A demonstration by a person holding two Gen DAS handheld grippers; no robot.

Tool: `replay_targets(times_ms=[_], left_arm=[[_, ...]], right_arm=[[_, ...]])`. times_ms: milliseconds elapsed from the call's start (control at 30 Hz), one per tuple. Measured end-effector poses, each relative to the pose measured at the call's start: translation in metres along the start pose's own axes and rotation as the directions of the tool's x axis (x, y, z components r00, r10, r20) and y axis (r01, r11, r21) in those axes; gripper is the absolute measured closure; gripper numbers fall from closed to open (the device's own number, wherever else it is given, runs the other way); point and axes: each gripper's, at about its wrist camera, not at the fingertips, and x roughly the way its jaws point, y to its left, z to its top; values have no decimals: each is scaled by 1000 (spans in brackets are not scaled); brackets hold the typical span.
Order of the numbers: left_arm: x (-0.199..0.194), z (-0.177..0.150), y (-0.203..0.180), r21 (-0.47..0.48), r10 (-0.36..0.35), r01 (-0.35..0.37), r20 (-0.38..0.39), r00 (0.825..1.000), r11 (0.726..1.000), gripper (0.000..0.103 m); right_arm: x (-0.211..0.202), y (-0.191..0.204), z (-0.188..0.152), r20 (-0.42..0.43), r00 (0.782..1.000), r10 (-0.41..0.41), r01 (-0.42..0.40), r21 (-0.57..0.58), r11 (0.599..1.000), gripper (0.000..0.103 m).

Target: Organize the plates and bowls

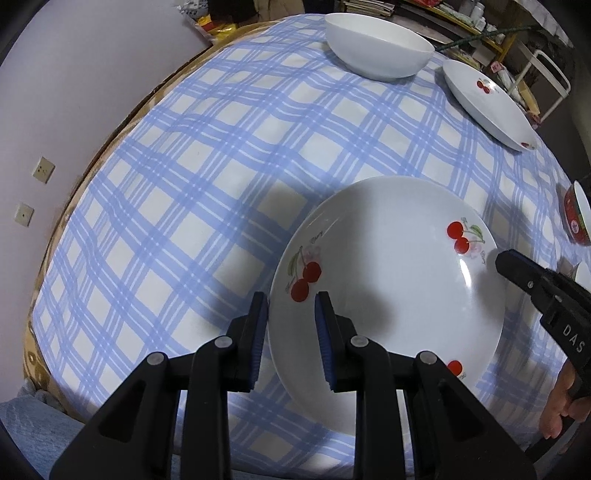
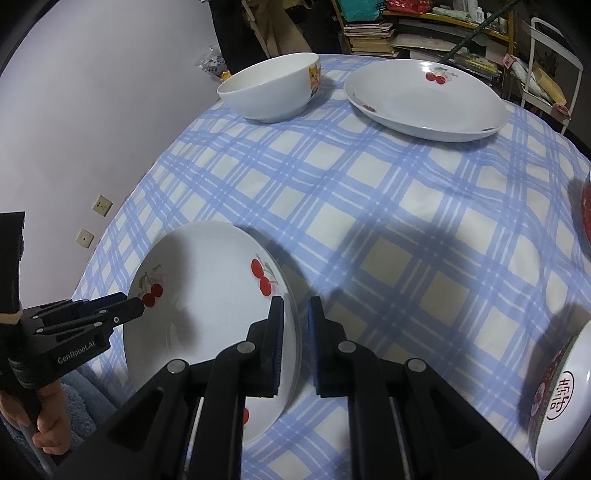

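A white cherry-print plate (image 1: pixel 391 280) lies near the table's front edge; it also shows in the right wrist view (image 2: pixel 207 317). My left gripper (image 1: pixel 291 314) is open, its jaws straddling the plate's left rim. My right gripper (image 2: pixel 295 317) is open, its jaws straddling the plate's right rim. A second cherry plate (image 1: pixel 487 107) (image 2: pixel 424 99) sits at the far side. A large white bowl (image 1: pixel 376 46) (image 2: pixel 269 88) stands beside it.
The table wears a blue plaid cloth (image 1: pixel 207 177). A red-patterned bowl (image 1: pixel 578 214) sits at the right edge, and another red-rimmed bowl (image 2: pixel 561 402) lies near my right gripper. Cluttered shelves (image 2: pixel 406 33) stand behind the table; a wall (image 1: pixel 74 74) is to the left.
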Motion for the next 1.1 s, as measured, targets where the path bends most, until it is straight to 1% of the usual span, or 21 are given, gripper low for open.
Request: replay_targets(times_ms=[67,200,300,400,433,500,533,567,600,633,667,700,767,867,933,1100], left_arm=[[-3,-1,-5,25,22,-23,15,1000,999,77],[-12,1,-14,38,-27,25,45,999,999,75],[-16,2,-24,70,-22,17,63,998,997,73],[-18,6,-33,87,-33,27,62,998,996,66],[-20,8,-35,91,-35,29,67,997,995,61],[-25,15,-41,98,-27,18,90,996,995,57],[-28,20,-43,95,-22,13,101,995,995,51],[-29,25,-44,89,-22,13,108,994,996,46],[-30,32,-44,74,-24,15,112,993,997,42],[-30,38,-45,58,-26,20,114,993,998,36],[-30,46,-45,36,-33,29,113,993,999,32],[-30,52,-46,26,-41,38,111,993,999,31],[-28,65,-50,21,-62,60,104,993,998,30],[-24,85,-59,20,-72,70,99,992,997,28],[-20,97,-64,8,-90,90,96,991,996,26],[-10,129,-80,-17,-138,140,75,988,990,26]], right_arm=[[-1,1,0,3,1000,-5,5,-5,1000,89],[-2,0,3,7,1000,3,-3,3,1000,89],[-6,-3,7,12,1000,10,-10,17,1000,89],[-11,-7,15,25,1000,-19,19,7,1000,88],[-12,-9,18,25,999,-30,30,9,1000,88],[-14,-15,27,24,998,-60,59,11,998,86],[-15,-19,33,24,996,-81,81,5,997,82],[-16,-22,38,25,995,-101,101,-3,995,72],[-18,-25,43,28,993,-119,119,-13,993,66],[-20,-29,50,38,989,-141,142,-25,990,55],[-22,-33,56,49,986,-157,158,-29,987,48],[-24,-37,61,59,984,-168,170,-29,985,45],[-28,-47,74,78,980,-182,184,-22,983,33],[-33,-68,94,92,975,-200,202,-7,979,29],[-35,-80,104,96,972,-213,214,5,977,28],[-39,-114,128,121,956,-266,264,28,964,28]])
